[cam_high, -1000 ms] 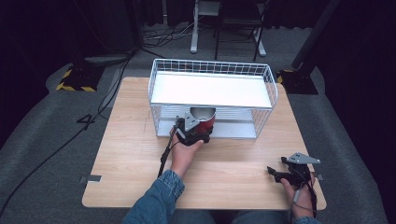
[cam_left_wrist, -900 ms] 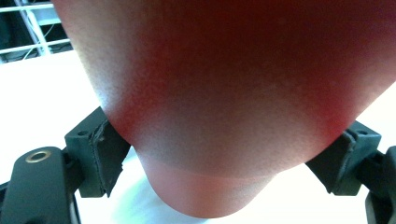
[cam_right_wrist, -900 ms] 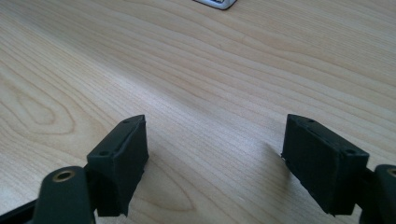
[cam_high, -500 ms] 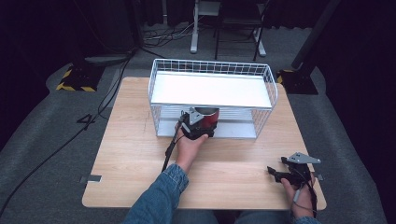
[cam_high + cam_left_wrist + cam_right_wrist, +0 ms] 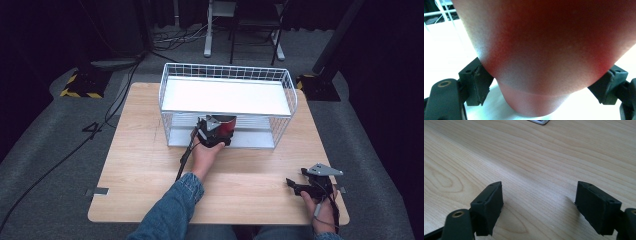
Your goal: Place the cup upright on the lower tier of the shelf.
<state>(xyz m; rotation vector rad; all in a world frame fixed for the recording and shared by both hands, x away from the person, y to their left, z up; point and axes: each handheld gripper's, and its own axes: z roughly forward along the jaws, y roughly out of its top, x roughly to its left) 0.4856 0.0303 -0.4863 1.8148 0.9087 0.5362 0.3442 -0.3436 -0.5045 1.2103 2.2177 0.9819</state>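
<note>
A light wooden table [image 5: 145, 150] holds a white wire rack [image 5: 226, 102] with two shelves at its far middle. The left gripper [image 5: 214, 134] reaches into the rack's lower shelf from the near side, its jaws clamped on either side of a red cup [image 5: 549, 50]. The right gripper [image 5: 539, 207] rests near the table's near right corner, its jaws spread wide with nothing between them.

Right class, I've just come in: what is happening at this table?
A person works with a two-jaw gripper in each hand. The left gripper is shut on a red rounded cup-like object, holding it at the front of the white wire shelf rack. The right gripper rests open, low over the light wooden table.
</note>
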